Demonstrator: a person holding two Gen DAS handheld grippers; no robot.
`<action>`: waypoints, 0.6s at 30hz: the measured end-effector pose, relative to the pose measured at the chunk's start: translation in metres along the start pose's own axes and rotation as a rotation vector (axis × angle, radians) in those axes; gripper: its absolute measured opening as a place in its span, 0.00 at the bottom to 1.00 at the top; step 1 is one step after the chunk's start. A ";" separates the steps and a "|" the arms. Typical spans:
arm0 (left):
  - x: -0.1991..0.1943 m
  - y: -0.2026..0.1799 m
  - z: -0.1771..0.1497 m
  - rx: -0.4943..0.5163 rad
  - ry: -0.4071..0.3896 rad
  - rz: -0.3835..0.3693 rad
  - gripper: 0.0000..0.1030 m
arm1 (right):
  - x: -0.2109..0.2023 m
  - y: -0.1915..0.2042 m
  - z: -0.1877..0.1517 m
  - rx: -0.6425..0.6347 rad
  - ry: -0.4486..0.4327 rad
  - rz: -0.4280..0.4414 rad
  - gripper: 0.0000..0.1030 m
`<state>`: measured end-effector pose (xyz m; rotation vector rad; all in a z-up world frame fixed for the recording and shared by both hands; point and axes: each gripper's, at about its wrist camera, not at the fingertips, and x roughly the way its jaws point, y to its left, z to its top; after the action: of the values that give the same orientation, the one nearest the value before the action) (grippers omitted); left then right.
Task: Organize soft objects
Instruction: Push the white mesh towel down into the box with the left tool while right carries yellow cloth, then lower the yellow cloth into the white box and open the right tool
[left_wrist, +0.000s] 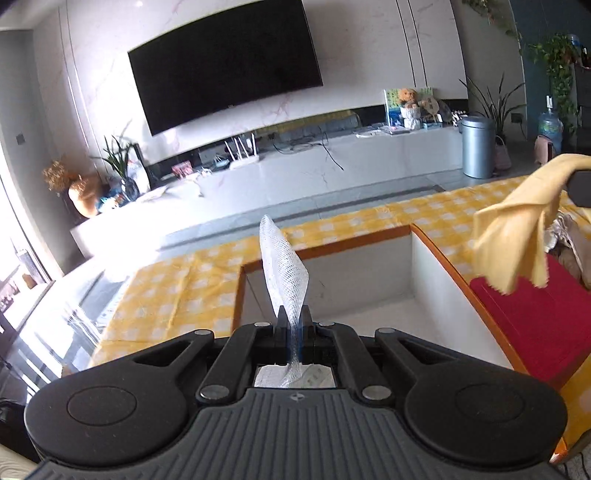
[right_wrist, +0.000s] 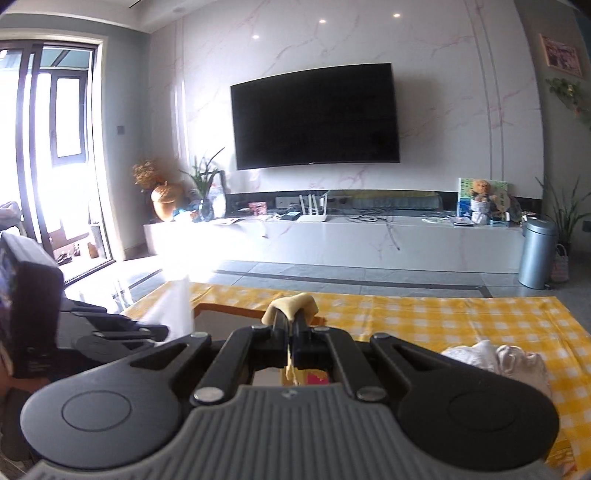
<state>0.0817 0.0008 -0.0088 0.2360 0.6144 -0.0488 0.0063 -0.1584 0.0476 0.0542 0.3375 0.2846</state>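
My left gripper (left_wrist: 294, 320) is shut on a white mesh cloth (left_wrist: 283, 266) that stands up between the fingers, above the white compartment of an orange-rimmed box (left_wrist: 325, 246). My right gripper (right_wrist: 290, 320) is shut on a yellow cloth (right_wrist: 293, 303); that cloth also shows in the left wrist view (left_wrist: 517, 225), hanging above the red compartment (left_wrist: 532, 317). The left gripper's body shows at the left of the right wrist view (right_wrist: 110, 332) with the white cloth (right_wrist: 173, 310). A pile of pale cloths (right_wrist: 495, 360) lies on the checkered tablecloth to the right.
The box sits on a table with a yellow checkered cloth (right_wrist: 443, 314). More crumpled fabric (left_wrist: 572, 240) lies past the red compartment. Beyond are a grey floor, a white TV bench (right_wrist: 332, 240), a wall TV (right_wrist: 314, 118), a metal bin (right_wrist: 537, 251) and a glass door at left.
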 end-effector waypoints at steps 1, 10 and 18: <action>0.006 0.000 -0.002 -0.017 0.024 -0.029 0.03 | 0.004 0.010 -0.002 -0.011 0.014 0.025 0.00; 0.026 0.002 -0.021 -0.017 0.132 0.035 0.42 | 0.017 0.043 -0.014 -0.066 0.070 0.088 0.00; -0.006 0.012 -0.016 -0.040 0.050 -0.083 0.87 | 0.018 0.030 -0.012 -0.043 0.079 0.046 0.00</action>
<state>0.0693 0.0164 -0.0160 0.1734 0.6741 -0.1107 0.0109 -0.1247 0.0335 0.0087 0.4088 0.3404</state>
